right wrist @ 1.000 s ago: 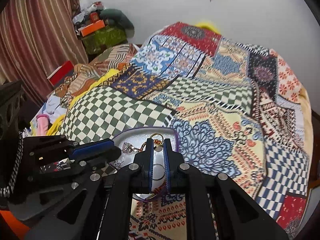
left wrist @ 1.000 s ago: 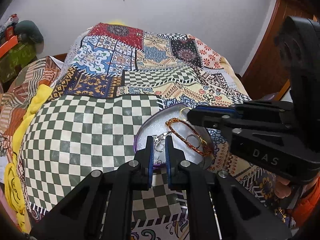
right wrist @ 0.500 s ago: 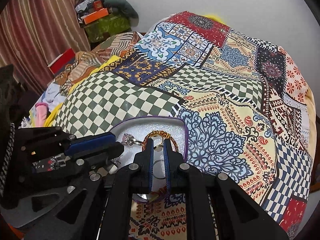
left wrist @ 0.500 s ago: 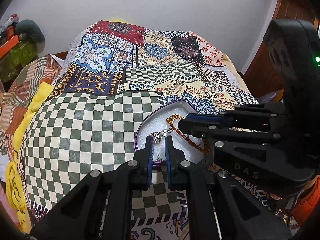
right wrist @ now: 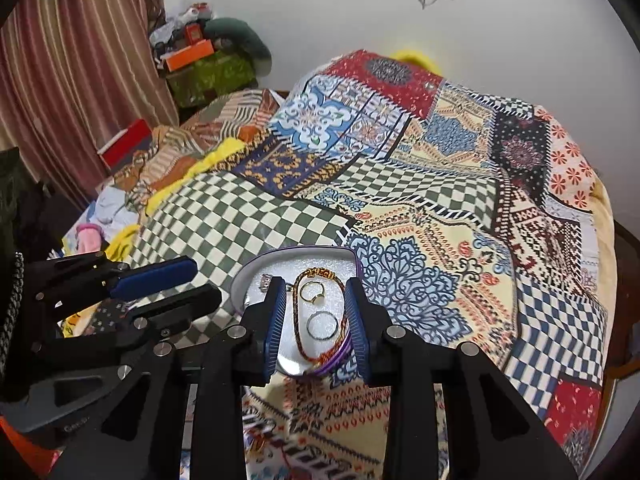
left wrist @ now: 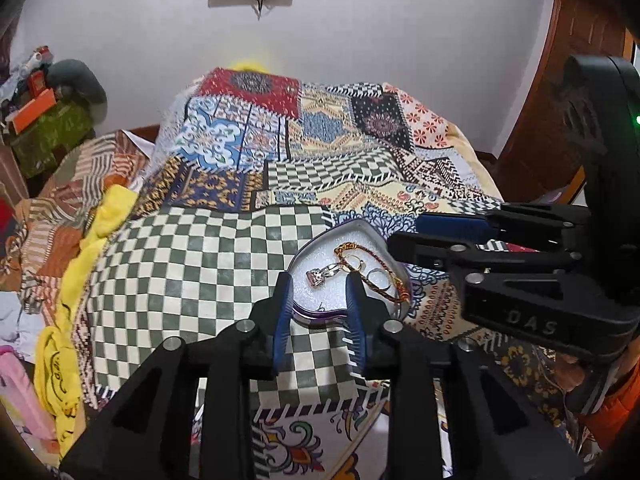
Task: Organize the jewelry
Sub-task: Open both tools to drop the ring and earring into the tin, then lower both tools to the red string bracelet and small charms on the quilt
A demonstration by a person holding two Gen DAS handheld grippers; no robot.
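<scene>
both claws, left [left wrist: 319,284] and right [right wrist: 315,294], have opened above the jewelry tray [right wrist: 256,270].

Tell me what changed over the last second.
Both grippers opened: the left gripper and right gripper, shut a second ago, now have fingers spread and hold nothing. The pendant, bracelet and rings stay in the heart-shaped box.

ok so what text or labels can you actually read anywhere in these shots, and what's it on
"DAS": raised letters on the black body of the right gripper, seen from the left wrist view.
Raised lettering on the body of the left gripper, low in the right wrist view: too dark to read.
Black marks on the yellow cloth at the bed's left edge: not legible.
Nothing else readable.
</scene>
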